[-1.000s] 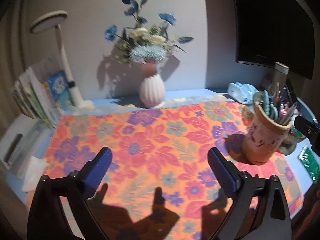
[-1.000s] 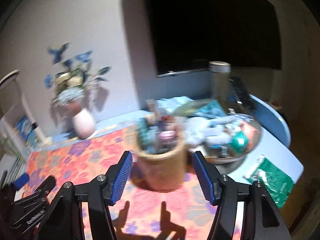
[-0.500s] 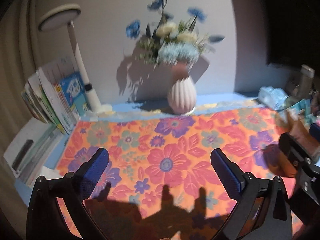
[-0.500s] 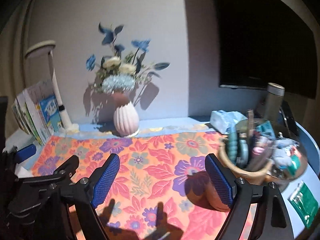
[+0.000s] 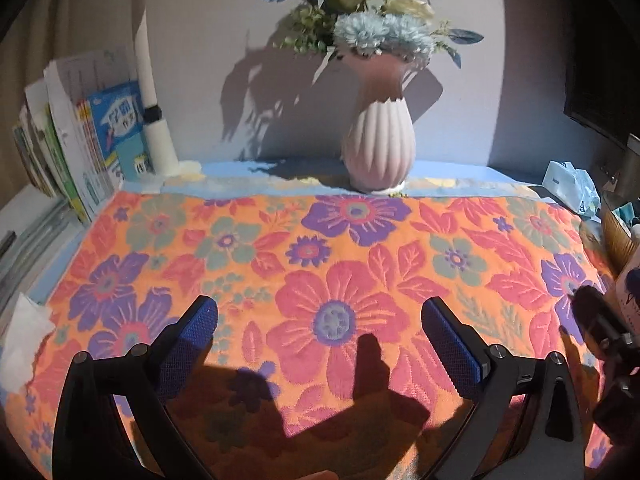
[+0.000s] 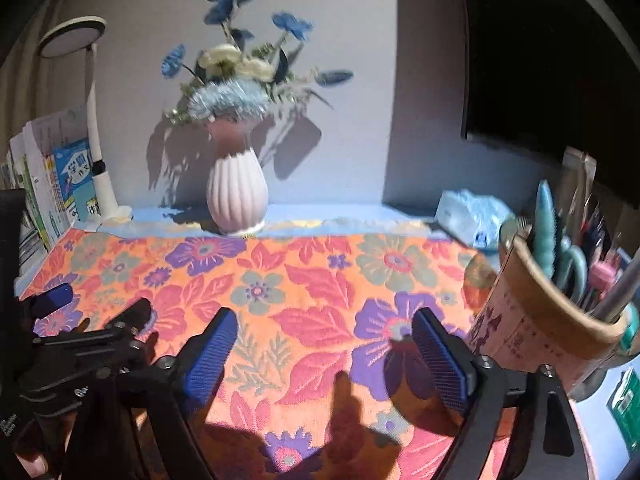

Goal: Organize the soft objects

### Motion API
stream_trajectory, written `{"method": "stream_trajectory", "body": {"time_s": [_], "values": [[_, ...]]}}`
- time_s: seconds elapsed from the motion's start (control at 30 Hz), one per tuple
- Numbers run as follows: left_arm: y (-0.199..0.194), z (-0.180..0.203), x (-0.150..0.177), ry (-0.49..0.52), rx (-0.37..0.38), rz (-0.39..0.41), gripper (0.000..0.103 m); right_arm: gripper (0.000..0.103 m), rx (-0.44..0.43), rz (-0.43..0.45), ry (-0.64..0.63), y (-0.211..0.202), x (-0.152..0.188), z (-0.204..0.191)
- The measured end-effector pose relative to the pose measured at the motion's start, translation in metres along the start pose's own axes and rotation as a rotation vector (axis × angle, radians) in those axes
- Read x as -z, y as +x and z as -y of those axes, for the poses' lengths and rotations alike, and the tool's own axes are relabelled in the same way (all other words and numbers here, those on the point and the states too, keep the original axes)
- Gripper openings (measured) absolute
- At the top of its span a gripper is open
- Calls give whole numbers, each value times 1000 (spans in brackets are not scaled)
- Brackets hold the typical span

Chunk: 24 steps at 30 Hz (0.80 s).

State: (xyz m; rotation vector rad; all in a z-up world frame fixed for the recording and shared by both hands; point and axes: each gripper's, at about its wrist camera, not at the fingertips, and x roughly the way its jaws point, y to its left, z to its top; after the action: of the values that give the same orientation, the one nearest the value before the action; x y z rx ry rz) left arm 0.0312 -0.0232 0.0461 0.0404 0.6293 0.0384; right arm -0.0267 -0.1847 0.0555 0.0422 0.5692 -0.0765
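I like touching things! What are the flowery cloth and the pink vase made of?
The flowery cloth looks like woven towel fabric: its flowers stand up in soft raised texture. The pink vase seems ceramic, matte, with hard ribs down its sides, though plastic is possible.

A woven floral cloth (image 5: 344,264) covers the tabletop (image 5: 248,170), its orange, red and purple pattern raised in a rough, matt texture. The left tool (image 5: 320,328) and right tool (image 6: 324,332) have matt black plastic frames with small metal screws, and blue pads (image 5: 192,340) with a fine gridded, rubbery surface. A ribbed vase (image 5: 378,148) looks like smooth matt ceramic, pale pink, holding fabric-like artificial flowers (image 5: 372,20). The desk lamp (image 6: 94,128) stem is smooth white plastic. Books (image 5: 116,132) show glossy paper covers. The pen holder (image 6: 532,320) seems printed card or wood with a pale tan rim. A soft crinkled plastic tissue pack (image 6: 468,212) shines slightly.
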Motion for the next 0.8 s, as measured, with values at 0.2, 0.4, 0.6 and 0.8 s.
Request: {"method": "stream_trajectory", "body": {"time_s": [0.2,0.4,0.6,0.8], "values": [[0,-4,1,-19,16,-2,102,90,7,-50,-2,10,2,0],[-2,-9,1,-50,6,8,102,91,44,-44,-51,9,4,-10],[2,-15,0,-79,9,-14,102,94,63,-38,-71,9,4,-13],[2,-18,1,-97,-10,-9,102,98,53,-62,-26,13,4,-5]]}}
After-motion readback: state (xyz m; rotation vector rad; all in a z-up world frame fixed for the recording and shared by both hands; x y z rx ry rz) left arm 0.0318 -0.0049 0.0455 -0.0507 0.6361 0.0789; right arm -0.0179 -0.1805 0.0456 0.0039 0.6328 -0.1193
